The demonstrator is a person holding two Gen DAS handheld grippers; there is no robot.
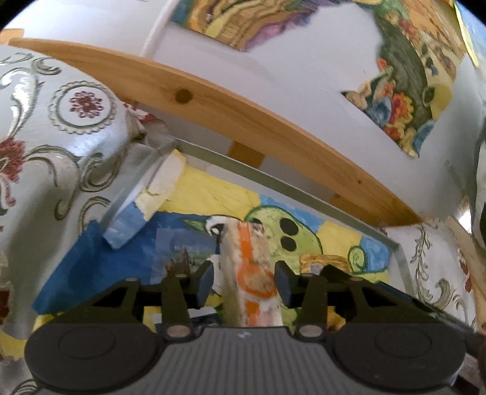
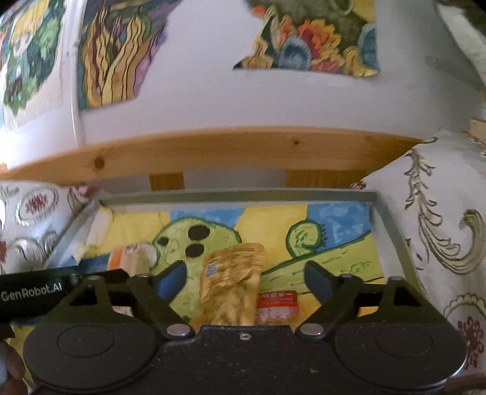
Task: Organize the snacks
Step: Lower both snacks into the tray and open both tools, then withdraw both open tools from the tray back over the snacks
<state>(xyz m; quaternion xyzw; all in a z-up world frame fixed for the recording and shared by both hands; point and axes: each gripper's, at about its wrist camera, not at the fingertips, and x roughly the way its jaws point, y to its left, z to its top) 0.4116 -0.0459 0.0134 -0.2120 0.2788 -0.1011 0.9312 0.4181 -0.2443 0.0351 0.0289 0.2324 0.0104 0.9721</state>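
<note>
Snack packets, one orange-striped [image 1: 247, 273], one crinkled gold [image 2: 232, 282], lie between both unclenched tongs [image 1: 244, 281] [image 2: 246, 278].

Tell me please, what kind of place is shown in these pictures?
Probably a home room: a wooden shelf, hand-painted pictures on a white wall, and patterned fabric beside a metal-rimmed tray.

A white wall [image 2: 212, 91] stood at the back. Bright painted pictures [image 2: 306, 45] were stuck on it, some with torn edges. A white pipe [image 1: 158, 27] ran up the wall. Below it, a wooden rail [image 2: 231, 149] went across on short wooden posts [image 2: 166, 181]. A pale cloth [image 1: 45, 136] with red flowers and grey swirls lay on both sides. Soft daylight filled the room.
</note>
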